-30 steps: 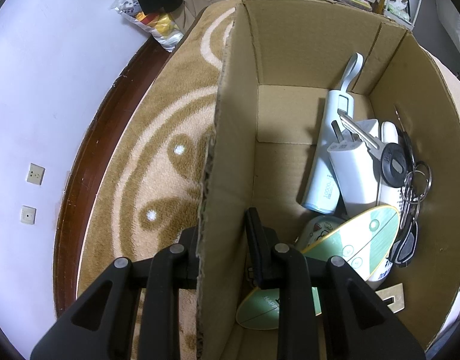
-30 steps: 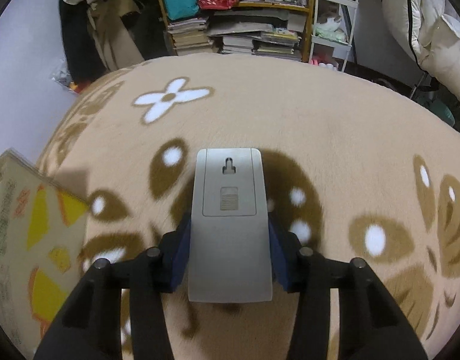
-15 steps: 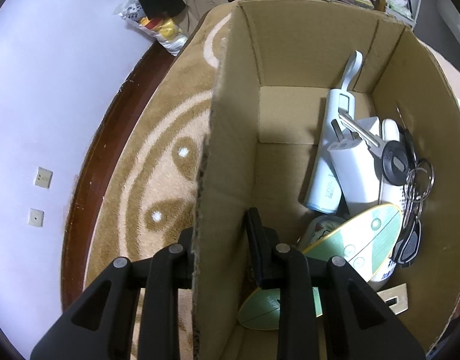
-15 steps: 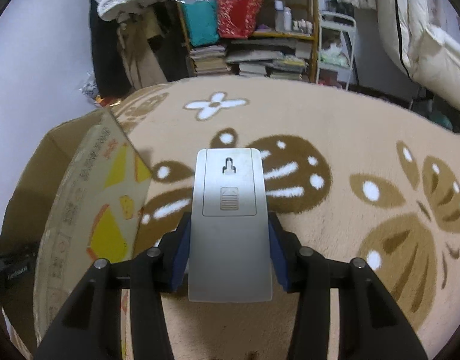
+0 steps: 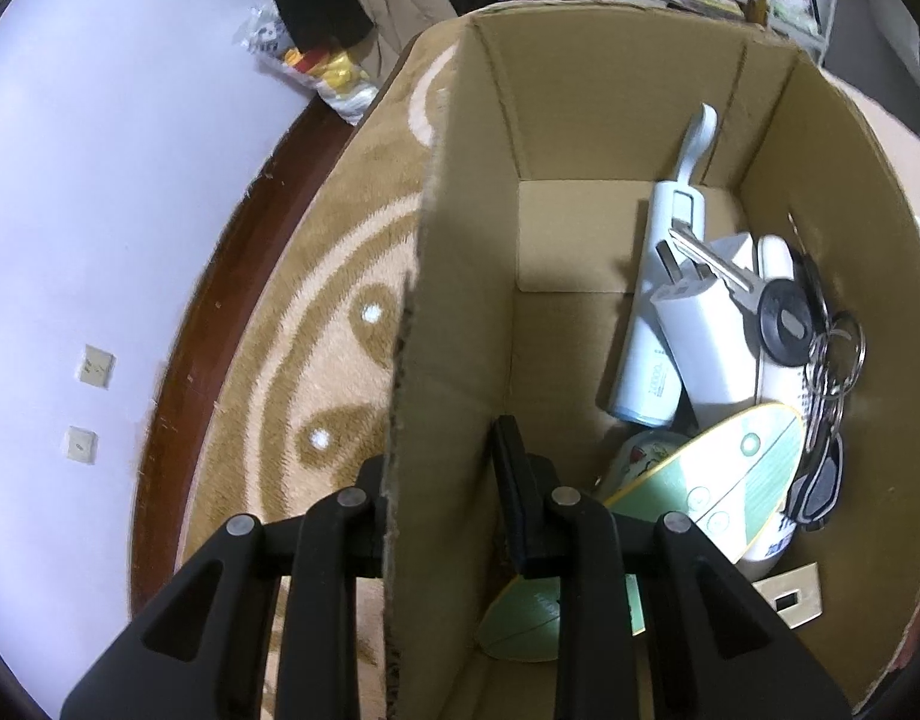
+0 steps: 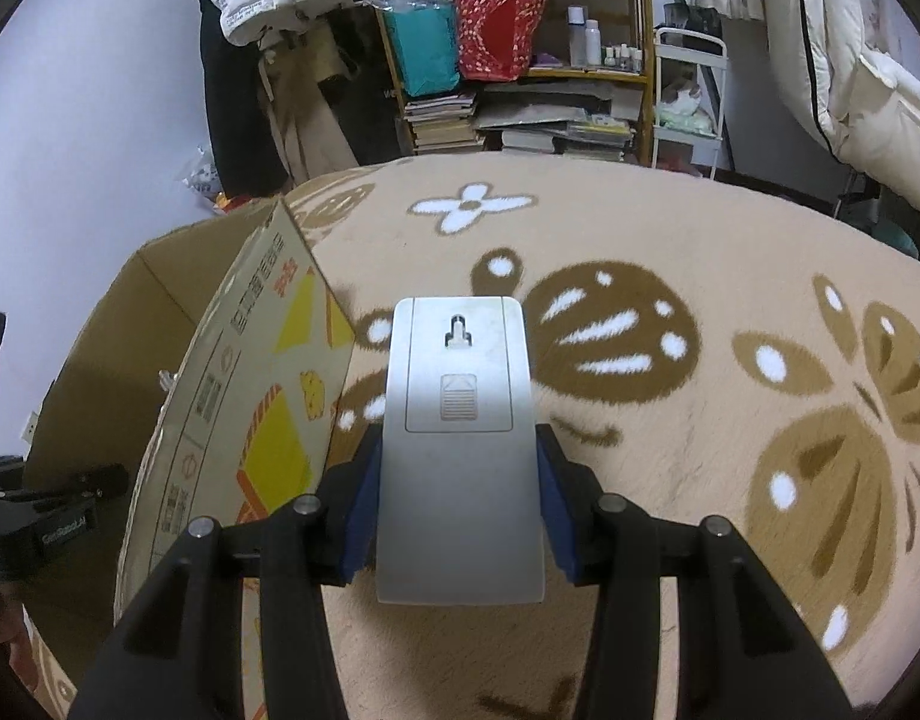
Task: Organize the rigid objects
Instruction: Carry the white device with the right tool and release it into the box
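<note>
My left gripper [image 5: 442, 492] is shut on the left wall of an open cardboard box [image 5: 454, 312], one finger outside, one inside. Inside the box lie a white power bank [image 5: 658, 324], a white charger [image 5: 700, 342], a bunch of keys [image 5: 820, 336] and a green oval card [image 5: 724, 492]. My right gripper [image 6: 457, 498] is shut on a flat silver device [image 6: 460, 444] seen from its back, with a battery cover and a hanging slot. It hangs above the beige carpet, just right of the box [image 6: 250, 396], whose printed outer wall faces it.
A beige carpet with brown leaf shapes [image 6: 700, 360] covers the floor. A shelf with books and bags [image 6: 520, 60] stands at the back, bedding [image 6: 850, 60] at the right. A white wall [image 5: 100, 180] runs close along the box's left side. A plastic bag [image 5: 316, 72] lies by the wall.
My right gripper carried the silver device sideways toward the box, which now fills more of the right wrist view's left. The left gripper kept its hold on the box wall.
</note>
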{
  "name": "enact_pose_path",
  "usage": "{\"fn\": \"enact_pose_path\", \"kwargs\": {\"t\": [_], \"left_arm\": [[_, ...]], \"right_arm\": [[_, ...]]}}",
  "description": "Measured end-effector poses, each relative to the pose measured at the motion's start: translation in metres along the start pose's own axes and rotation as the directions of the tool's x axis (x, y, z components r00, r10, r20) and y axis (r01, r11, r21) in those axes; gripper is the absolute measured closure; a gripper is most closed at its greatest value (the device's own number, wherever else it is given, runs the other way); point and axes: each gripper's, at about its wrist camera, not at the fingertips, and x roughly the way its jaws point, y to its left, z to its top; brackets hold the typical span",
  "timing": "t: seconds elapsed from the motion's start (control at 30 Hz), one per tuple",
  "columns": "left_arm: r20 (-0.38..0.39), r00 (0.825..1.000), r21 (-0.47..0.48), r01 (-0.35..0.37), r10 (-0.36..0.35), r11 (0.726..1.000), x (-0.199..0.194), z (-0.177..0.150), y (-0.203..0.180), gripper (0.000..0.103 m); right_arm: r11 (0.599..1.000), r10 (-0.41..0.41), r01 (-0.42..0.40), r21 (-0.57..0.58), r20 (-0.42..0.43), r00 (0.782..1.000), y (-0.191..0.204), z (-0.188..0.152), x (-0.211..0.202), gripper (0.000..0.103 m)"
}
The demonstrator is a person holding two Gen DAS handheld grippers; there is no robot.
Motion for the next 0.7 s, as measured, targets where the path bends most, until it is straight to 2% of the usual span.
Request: {"fn": "enact_pose_path", "kwargs": {"t": [0.1, 0.27, 0.47, 0.7], "left_arm": [[0.008, 1.0, 0.012, -0.022, 0.022, 1.0, -0.001, 0.002, -0.004, 0.079], [-0.001, 1.0, -0.037, 0.003, -0.003, 0.999, -0.002, 0.004, 0.001, 0.079], [0.007, 1.0, -0.016, -0.012, 0.012, 1.0, -0.002, 0.004, -0.001, 0.079], [0.015, 1.0, -0.003, -0.021, 0.021, 1.0, -0.005, 0.003, -0.006, 0.079]], "right_arm": [[1.0, 0.0, 0.0, -0.01, -0.008, 1.0, 0.002, -0.004, 0.003, 0.052], [1.0, -0.022, 0.022, 0.007, -0.004, 1.0, -0.003, -0.007, 0.003, 0.052], [0.999, -0.036, 0.035, 0.037, 0.007, 0.999, -0.012, -0.006, -0.001, 0.052], [0.999, -0.003, -0.002, 0.047, 0.116, 0.993, -0.007, 0.013, -0.035, 0.052]]}}
